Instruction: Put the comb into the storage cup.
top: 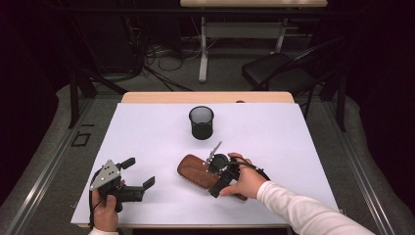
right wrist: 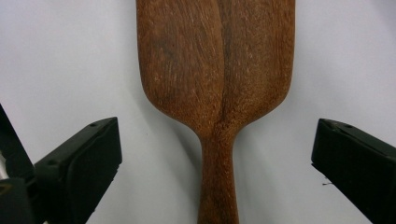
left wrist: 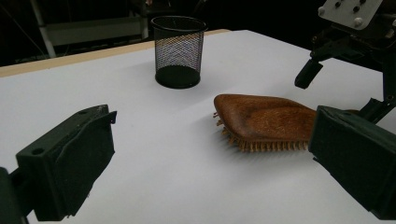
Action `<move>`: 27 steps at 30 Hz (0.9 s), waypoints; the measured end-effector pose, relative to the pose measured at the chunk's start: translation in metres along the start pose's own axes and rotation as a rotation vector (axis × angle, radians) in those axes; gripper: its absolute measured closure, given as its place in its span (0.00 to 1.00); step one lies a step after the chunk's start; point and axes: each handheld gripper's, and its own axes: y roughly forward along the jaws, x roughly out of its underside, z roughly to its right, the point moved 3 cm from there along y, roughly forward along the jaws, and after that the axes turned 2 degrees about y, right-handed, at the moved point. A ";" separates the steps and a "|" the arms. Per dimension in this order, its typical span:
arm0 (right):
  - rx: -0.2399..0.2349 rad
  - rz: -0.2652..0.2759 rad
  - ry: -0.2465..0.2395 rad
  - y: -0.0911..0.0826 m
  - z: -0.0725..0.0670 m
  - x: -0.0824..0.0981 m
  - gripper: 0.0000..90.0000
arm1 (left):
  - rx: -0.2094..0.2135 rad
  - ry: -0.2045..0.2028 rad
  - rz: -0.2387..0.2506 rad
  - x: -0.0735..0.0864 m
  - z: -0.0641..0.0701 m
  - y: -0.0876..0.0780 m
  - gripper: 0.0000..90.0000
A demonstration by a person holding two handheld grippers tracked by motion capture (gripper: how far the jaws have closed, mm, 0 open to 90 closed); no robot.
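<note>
No brand, label or writing can be read on any item. The wooden hairbrush [top: 198, 172] lies bristles-down on the white table sheet [top: 274, 137], directly under the right tongs [top: 221, 172]; in the right gripper view its handle [right wrist: 217, 182] runs up between the two jaws, which stand released, wide apart and clear of the wood on both sides. The left tongs [top: 134, 176] rest low over the sheet, well apart from the brush head [left wrist: 261, 116], also released, with the jaws spread and nothing between them. A black mesh cup [top: 201, 122] stands upright beyond the right tongs, apart from the brush; in the left gripper view it sits past the brush head, slightly to that gripper's left. Nothing lies between either pair of jaws and the brush. Bare sheet extends beyond and to the outer side of both tongs. The near edge of the sheet is close behind the left tongs.
</note>
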 end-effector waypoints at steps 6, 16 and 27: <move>0.004 -0.019 0.001 0.003 0.002 0.000 0.10 | -0.002 -0.003 -0.003 0.001 -0.001 0.000 0.00; 0.013 -0.043 -0.016 0.008 0.004 0.002 0.26 | -0.003 -0.003 -0.003 0.000 -0.001 0.000 0.00; -0.018 -0.049 -0.003 0.011 0.003 0.006 0.46 | -0.003 -0.007 -0.002 0.001 -0.001 0.000 0.00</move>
